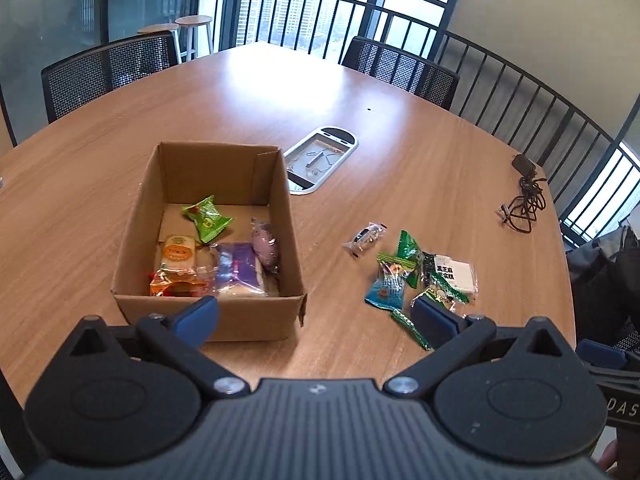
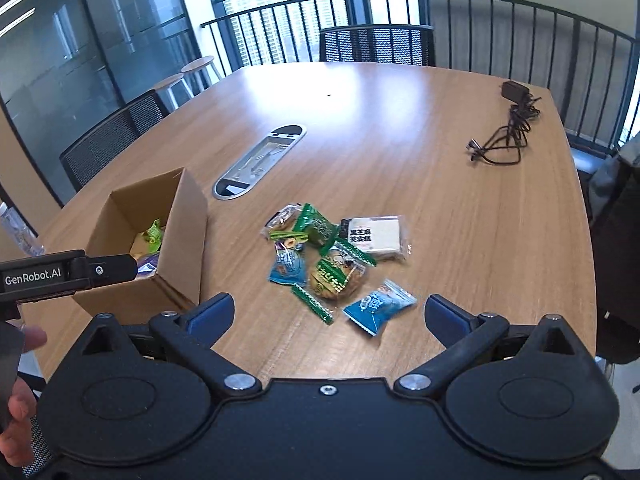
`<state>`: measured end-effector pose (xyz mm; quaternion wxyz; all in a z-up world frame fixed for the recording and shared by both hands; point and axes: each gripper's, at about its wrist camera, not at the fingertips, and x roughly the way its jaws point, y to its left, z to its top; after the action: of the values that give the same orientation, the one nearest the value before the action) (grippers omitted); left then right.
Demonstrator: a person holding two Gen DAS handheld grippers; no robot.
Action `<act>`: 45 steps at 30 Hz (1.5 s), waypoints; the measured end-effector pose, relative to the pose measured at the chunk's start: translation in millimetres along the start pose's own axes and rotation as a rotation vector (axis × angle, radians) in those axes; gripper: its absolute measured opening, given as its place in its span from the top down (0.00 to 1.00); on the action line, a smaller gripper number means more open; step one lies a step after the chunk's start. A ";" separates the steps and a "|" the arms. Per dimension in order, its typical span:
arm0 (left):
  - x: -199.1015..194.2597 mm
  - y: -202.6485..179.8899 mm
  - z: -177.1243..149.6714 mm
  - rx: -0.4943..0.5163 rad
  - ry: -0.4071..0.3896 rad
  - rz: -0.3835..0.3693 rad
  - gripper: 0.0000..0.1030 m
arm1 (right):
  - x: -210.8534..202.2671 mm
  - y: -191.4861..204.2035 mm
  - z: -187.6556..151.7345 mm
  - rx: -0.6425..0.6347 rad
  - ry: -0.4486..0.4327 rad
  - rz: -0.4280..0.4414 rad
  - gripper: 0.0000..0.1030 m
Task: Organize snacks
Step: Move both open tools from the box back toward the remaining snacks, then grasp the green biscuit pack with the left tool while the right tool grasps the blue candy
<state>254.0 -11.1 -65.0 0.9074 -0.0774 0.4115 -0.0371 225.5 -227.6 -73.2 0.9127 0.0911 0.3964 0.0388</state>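
Note:
An open cardboard box (image 1: 136, 240) holds several wrapped snacks: a green packet (image 1: 207, 218), an orange one (image 1: 176, 258) and a purple one (image 1: 238, 266). Right of it a loose pile of snacks (image 1: 416, 272) lies on the table. My left gripper (image 1: 316, 320) hovers open and empty before the box's near right corner. In the right wrist view the box (image 2: 184, 240) sits at left, and the pile (image 2: 332, 248) lies ahead with a blue packet (image 2: 378, 306) nearest. My right gripper (image 2: 330, 314) stands wide open over the near edge of the pile, holding nothing.
A wooden table (image 2: 400, 140) has an oval cable hatch (image 2: 260, 160) in its middle and a black charger with cord (image 2: 508, 128) at the far right. Mesh chairs (image 1: 108, 68) and a black railing (image 2: 480, 20) surround it. A hand (image 2: 20, 360) holds the left gripper's body (image 2: 60, 272).

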 end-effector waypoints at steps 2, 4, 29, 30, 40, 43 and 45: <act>2.1 -5.7 -0.1 0.014 -0.002 -0.004 0.01 | -0.6 -5.9 -1.0 0.024 0.003 -0.001 0.00; 5.0 -10.4 0.1 0.026 0.003 -0.015 0.01 | -0.3 -10.0 -2.0 0.035 0.006 -0.012 0.00; 74.0 -62.2 7.3 0.220 0.114 -0.148 0.13 | 37.5 -51.0 -11.7 0.244 0.067 -0.086 0.20; 77.7 -64.1 7.4 0.228 0.119 -0.155 0.14 | 40.1 -52.1 -12.1 0.257 0.072 -0.087 0.21; 119.2 -83.1 6.6 0.289 0.180 -0.215 0.23 | 66.3 -60.4 -15.7 0.358 0.108 -0.089 0.38; 131.8 -89.2 4.2 0.314 0.191 -0.236 0.28 | 75.6 -61.1 -16.4 0.381 0.117 -0.092 0.42; 141.6 -94.0 2.8 0.340 0.207 -0.242 0.34 | 81.4 -62.0 -17.7 0.403 0.119 -0.102 0.44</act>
<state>349.0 -122.0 -152.1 0.8492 0.0321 0.4781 -0.2221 268.1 -274.3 -155.6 0.8517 0.2493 0.4535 -0.0823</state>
